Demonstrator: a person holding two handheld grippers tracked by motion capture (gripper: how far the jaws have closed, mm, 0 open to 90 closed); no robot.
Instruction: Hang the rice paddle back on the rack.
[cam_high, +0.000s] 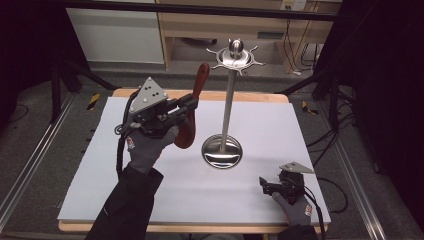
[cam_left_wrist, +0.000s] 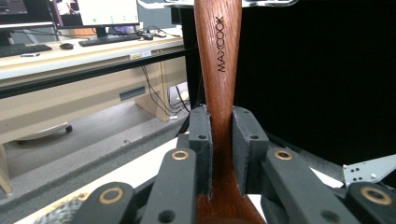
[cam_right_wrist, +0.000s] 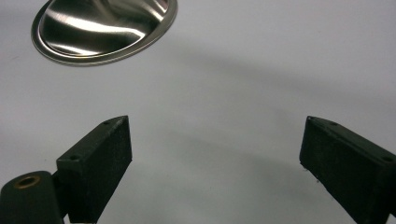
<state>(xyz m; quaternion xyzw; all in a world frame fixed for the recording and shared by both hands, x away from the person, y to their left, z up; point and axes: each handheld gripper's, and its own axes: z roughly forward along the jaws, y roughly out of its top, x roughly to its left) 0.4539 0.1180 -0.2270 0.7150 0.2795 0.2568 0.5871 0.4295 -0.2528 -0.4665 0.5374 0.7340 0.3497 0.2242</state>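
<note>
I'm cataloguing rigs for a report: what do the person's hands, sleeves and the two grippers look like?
Both hands wear grey gloves with a small red-and-white cuff mark, below black sleeves. The left gripper and right gripper are black, each topped by a grey three-cornered plate and trailing a black cable; their fingers are blocky, brass-riveted.

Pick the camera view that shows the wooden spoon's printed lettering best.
The left gripper view: the wooden spoon runs up close between the left gripper jaws, MAXCOOK legible. The high view gives its whole shape, lettering too small.
</note>
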